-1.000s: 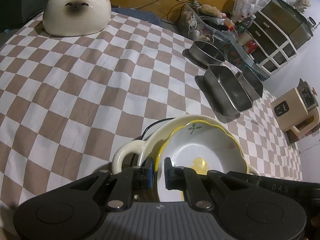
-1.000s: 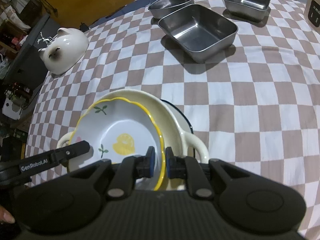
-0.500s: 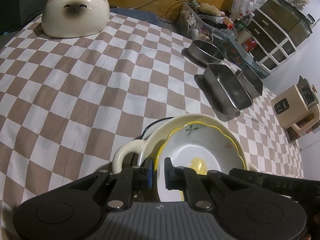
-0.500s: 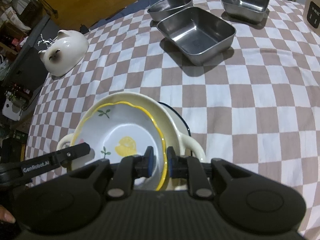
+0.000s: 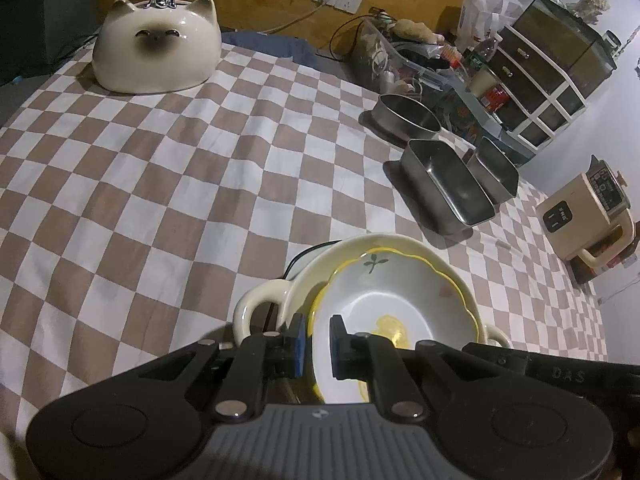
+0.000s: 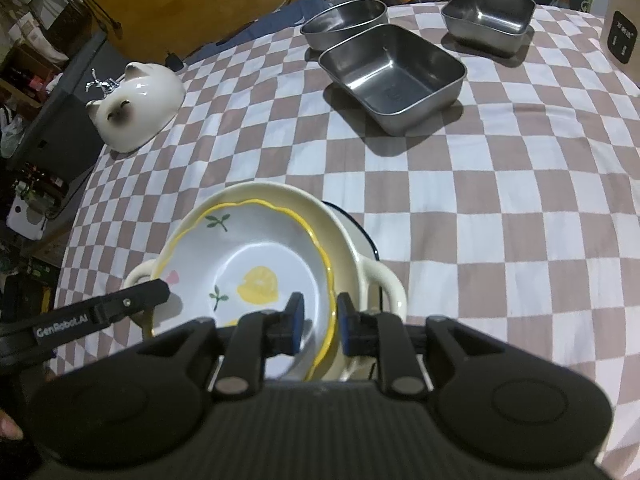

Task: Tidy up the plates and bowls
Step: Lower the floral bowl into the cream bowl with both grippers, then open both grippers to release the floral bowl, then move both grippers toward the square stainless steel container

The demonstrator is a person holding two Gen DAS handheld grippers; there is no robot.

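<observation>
A white plate with a wavy yellow rim and a lemon print [image 5: 384, 300] [image 6: 256, 256] lies inside a cream two-handled bowl [image 5: 256, 300] [image 6: 384, 280] on the checked cloth. A dark blue-edged rim peeks out under the bowl. My left gripper [image 5: 316, 338] is shut on the plate's near-left rim. My right gripper [image 6: 320, 320] straddles the opposite rim. Its jaws are opening, and the pads stand clear of the rim between them. Each gripper's finger shows in the other's view, a left fingertip [image 6: 144, 294] and a right finger [image 5: 520, 364].
Three steel containers stand further back: a large square pan [image 6: 394, 76], a small square one [image 6: 490, 18] and an oval one [image 6: 344, 22]. A cat-shaped ceramic piece [image 5: 156, 56] sits at the far left. A cream appliance [image 5: 584, 208] and a cluttered bin [image 5: 396, 60] border the cloth.
The right gripper's jaws have parted from the plate's rim. The plate has sunk a little into the cream bowl. The left gripper has kept its hold and place.
</observation>
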